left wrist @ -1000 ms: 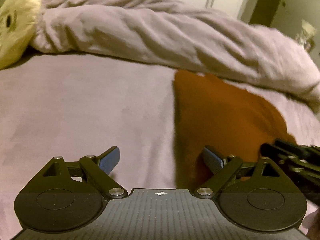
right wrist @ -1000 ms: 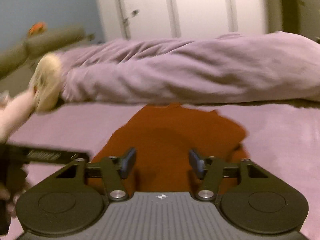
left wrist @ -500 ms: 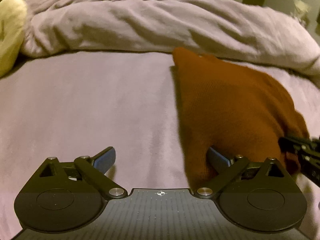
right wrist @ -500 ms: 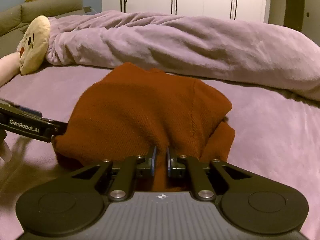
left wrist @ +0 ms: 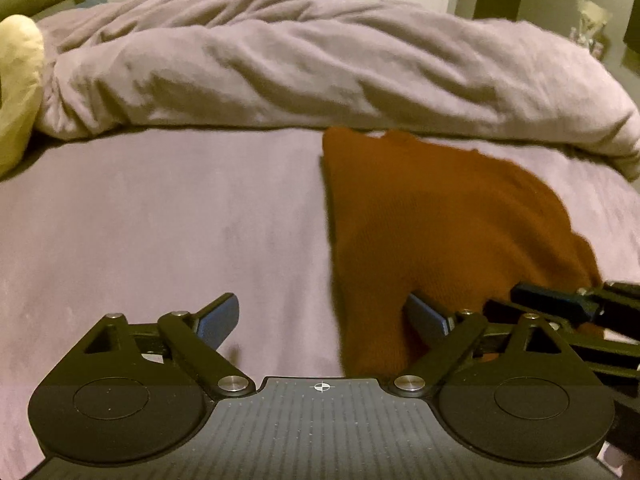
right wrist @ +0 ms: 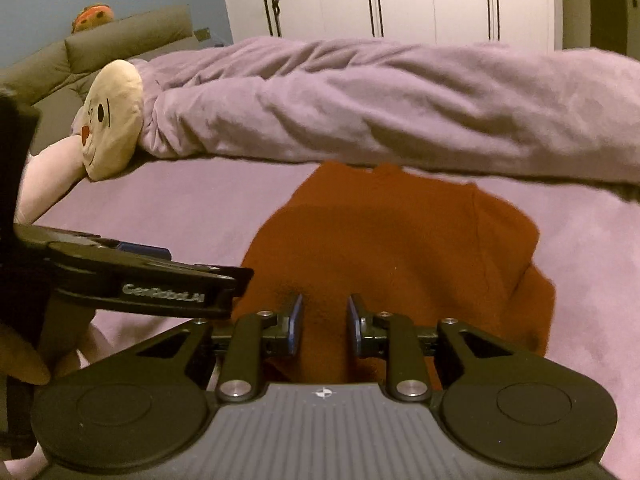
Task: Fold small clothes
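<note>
Rust garment (right wrist: 400, 248) lies lengthwise toward the duvet (right wrist: 380, 100)

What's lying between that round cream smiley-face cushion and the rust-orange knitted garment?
Nothing: between the cream face cushion and the rust-orange knitted garment, only bare lilac bedsheet shows, clearest in the right wrist view.

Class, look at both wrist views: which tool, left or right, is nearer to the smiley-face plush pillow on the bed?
Left. The left tool sits at the orange garment's edge on the plush pillow's side; the right tool is over the garment's near edge, on the left tool's far side from the pillow.
</note>
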